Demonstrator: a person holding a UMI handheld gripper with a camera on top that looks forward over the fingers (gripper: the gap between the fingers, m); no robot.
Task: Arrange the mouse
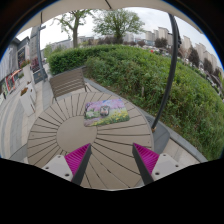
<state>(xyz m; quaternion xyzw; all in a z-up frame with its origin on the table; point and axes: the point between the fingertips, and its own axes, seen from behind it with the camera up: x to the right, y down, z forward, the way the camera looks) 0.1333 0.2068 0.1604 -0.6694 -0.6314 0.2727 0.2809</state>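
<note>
The scene is showing an outdoor terrace in daylight, seen from a camera riding on a hand-held gripper (111, 160). The two black fingers are reaching forward over a round slatted wooden table (75, 135), and they are standing apart with a wide gap between them, gripping nothing. Each finger is carrying a magenta pad (76, 157) on its inner face, and only bare table slats are showing between the pads.

Beyond the fingers, toward the far side of the table, a flat rectangular mat (106, 112) with a green and purple pattern is lying on the wood. A small pale object, possibly the mouse (99, 112), is resting on the mat, though it is too small to identify with certainty. It is sitting well apart from the fingertips.

Behind the table, a wooden slatted chair (68, 82) is standing with its back toward a tall green hedge (150, 80), which is curving around the far side of the terrace. A thin dark pole (171, 62) is rising in front of the hedge. Past the hedge, trees (118, 22) and distant buildings are showing under a pale sky. No containers are visible on the table.
</note>
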